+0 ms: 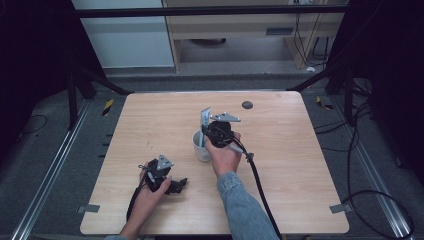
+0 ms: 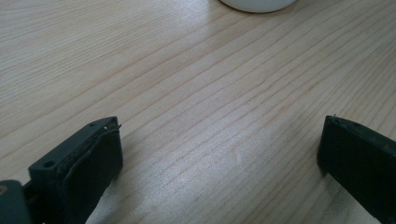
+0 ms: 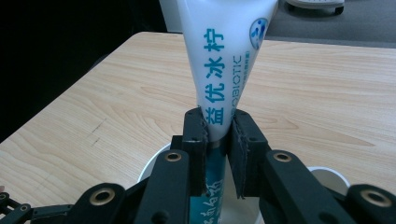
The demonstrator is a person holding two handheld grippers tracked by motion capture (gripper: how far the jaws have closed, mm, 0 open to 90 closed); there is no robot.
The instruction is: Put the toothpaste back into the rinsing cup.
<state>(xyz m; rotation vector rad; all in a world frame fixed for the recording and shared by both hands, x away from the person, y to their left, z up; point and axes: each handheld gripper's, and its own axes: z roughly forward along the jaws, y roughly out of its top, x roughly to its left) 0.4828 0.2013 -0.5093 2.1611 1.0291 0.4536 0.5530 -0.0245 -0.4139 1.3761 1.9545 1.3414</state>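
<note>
Toothpaste tube [image 3: 219, 65] upright in the white cup [image 1: 200, 146], mid-worktop.
Your right tool [image 3: 217, 133] pinches the tube just above the cup's rim; your left tool [image 2: 219, 154] rests wide apart on the worktop [image 1: 280, 125], near left.

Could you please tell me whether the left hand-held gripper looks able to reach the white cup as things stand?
Probably yes: the left hand-held gripper rests open on bare light wooden table, nothing between it and the round white cup.
</note>
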